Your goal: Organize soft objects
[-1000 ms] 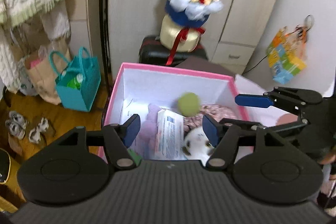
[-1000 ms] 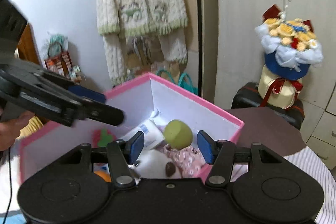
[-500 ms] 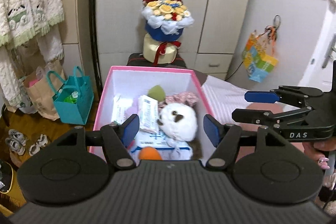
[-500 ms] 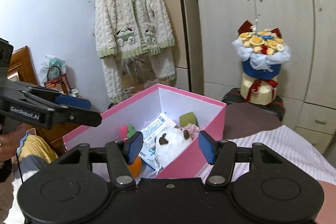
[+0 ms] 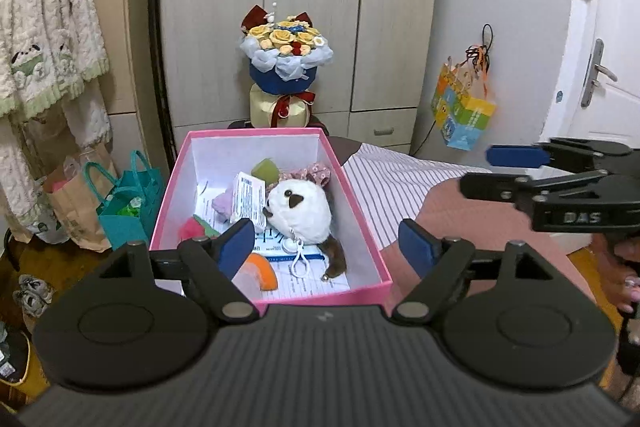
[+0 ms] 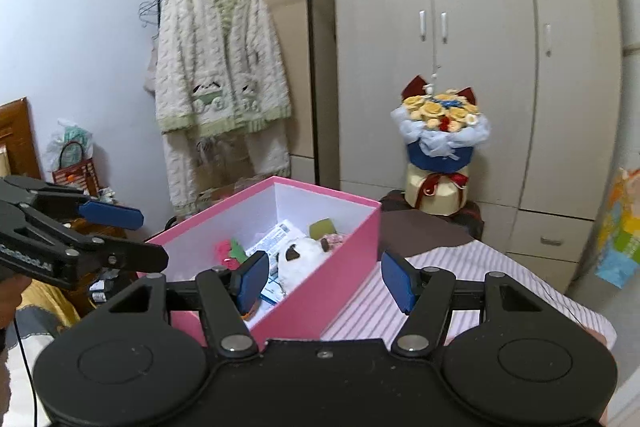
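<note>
Plush panda (image 5: 299, 211) in pink box (image 5: 362, 231), beyond empty opening left claw (image 5: 326, 247)

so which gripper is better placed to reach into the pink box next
Probably the left. The left gripper faces straight down the pink box, jaws opening and empty, with the white plush just ahead. The right gripper sits off to the box's corner, also empty.

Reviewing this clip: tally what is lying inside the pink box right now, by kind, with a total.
Soft toys and pieces: 6 (white plush, green block, floral fabric piece, lilac piece, red and green piece, orange piece)
Printed packet: 1
Printed paper sheets: at least 1
Total: at least 8; more may be hidden underneath.
</note>
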Motion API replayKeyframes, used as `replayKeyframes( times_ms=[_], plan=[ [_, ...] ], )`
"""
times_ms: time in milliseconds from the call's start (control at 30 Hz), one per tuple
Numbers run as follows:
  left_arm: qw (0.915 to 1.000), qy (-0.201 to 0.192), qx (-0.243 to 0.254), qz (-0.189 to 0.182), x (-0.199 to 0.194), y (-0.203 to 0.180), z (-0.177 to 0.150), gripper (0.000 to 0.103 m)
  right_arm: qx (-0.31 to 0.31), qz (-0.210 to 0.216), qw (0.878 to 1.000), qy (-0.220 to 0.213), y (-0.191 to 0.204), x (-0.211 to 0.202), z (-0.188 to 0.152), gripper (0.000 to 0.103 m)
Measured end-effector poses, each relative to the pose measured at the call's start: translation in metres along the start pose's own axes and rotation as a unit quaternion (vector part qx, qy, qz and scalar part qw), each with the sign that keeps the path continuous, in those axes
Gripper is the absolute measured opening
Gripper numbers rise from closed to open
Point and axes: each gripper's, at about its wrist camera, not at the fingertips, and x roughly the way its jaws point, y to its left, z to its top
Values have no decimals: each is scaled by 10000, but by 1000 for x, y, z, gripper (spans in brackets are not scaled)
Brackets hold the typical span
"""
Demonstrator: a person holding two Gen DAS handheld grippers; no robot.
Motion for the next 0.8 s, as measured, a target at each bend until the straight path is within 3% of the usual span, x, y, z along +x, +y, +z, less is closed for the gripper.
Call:
replayKeyframes(
  times_ms=[100,200,267,333,500,800],
  plan=[
    [10000,-50,-44,-22,0,-7,-8,90,102,-55,9999,-63,-2,-13,-10,70],
    [10000,28,-84,45,5,-13,-15,91,427,-328,9985,-39,-5,-18,-20,77],
    [9997,73,-172,179,7,-17,-17,97,628,-565,9964,-47,-8,-18,-22,97],
    [9992,31,-198,344,4,-22,-17,100,667,-815,9943,-182,-6,-23,-23,102],
    [9965,-471,3,686,-15,-35,-21,102,610,-1713,9833,11,2,-38,-21,103],
    [9950,-522,-19,846,-20,-50,-36,103,532,-2025,9778,-50,11,-78,-35,103]
  ],
)
